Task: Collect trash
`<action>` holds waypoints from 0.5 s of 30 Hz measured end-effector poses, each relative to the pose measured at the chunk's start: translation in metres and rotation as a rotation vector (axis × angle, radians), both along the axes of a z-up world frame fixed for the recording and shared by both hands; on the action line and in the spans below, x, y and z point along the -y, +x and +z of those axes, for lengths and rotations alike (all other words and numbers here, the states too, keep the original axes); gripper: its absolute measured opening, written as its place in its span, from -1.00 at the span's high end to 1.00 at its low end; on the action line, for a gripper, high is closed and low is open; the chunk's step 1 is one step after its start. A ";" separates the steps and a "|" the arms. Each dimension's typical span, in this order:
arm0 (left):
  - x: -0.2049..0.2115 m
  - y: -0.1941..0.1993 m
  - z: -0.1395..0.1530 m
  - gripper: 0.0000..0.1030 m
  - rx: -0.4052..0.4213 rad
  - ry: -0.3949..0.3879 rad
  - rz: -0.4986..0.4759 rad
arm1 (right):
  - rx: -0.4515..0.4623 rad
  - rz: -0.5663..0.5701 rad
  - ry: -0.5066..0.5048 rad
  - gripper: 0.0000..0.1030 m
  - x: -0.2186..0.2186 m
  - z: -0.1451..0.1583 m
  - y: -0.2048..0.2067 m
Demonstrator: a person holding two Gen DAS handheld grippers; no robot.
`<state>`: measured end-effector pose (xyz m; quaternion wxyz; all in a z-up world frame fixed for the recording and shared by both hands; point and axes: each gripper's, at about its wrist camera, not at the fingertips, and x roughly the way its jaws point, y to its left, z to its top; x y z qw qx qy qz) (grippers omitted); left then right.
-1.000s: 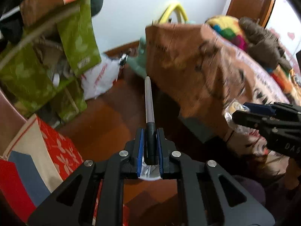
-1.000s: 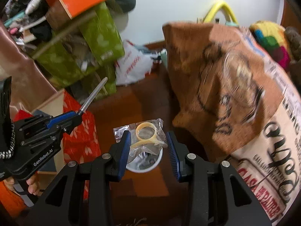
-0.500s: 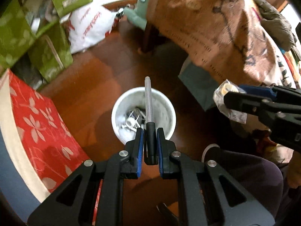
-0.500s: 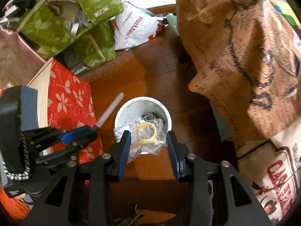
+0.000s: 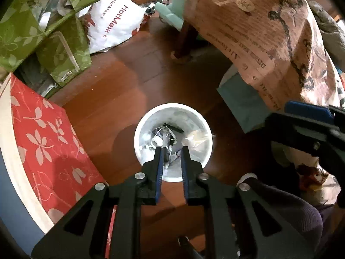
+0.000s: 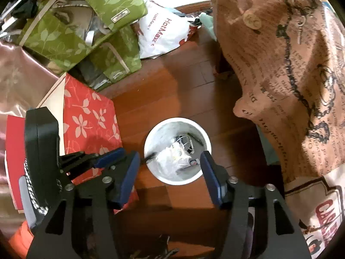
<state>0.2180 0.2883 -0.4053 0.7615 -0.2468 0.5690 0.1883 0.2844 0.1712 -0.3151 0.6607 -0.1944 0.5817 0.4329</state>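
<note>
A white round trash bin (image 5: 141, 129) stands on the wooden floor and also shows in the right wrist view (image 6: 151, 133). It holds mixed trash, including a clear plastic bag (image 6: 173, 158) and a grey pen-like stick (image 5: 165, 139). My left gripper (image 5: 171, 151) hovers open and empty over the bin's near rim. My right gripper (image 6: 170, 157) is wide open and empty above the bin, and it shows at the right edge of the left wrist view (image 5: 306, 118). The left gripper shows left of the bin in the right wrist view (image 6: 107, 155).
A red floral box (image 5: 43, 142) stands left of the bin. Green leaf-print bags (image 6: 86, 28) and a white HotMax bag (image 6: 163, 34) lie at the back. A brown printed cloth (image 6: 291, 64) drapes over furniture on the right, with a teal box (image 5: 241, 101) beneath it.
Both grippers opened over the bin. The stick dropped from the left gripper into the bin, and the plastic bag dropped from the right gripper into it.
</note>
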 end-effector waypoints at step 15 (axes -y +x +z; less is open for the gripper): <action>0.031 -0.031 0.135 0.71 0.187 0.165 -0.083 | 0.192 -0.168 0.156 -0.06 0.080 0.112 -0.010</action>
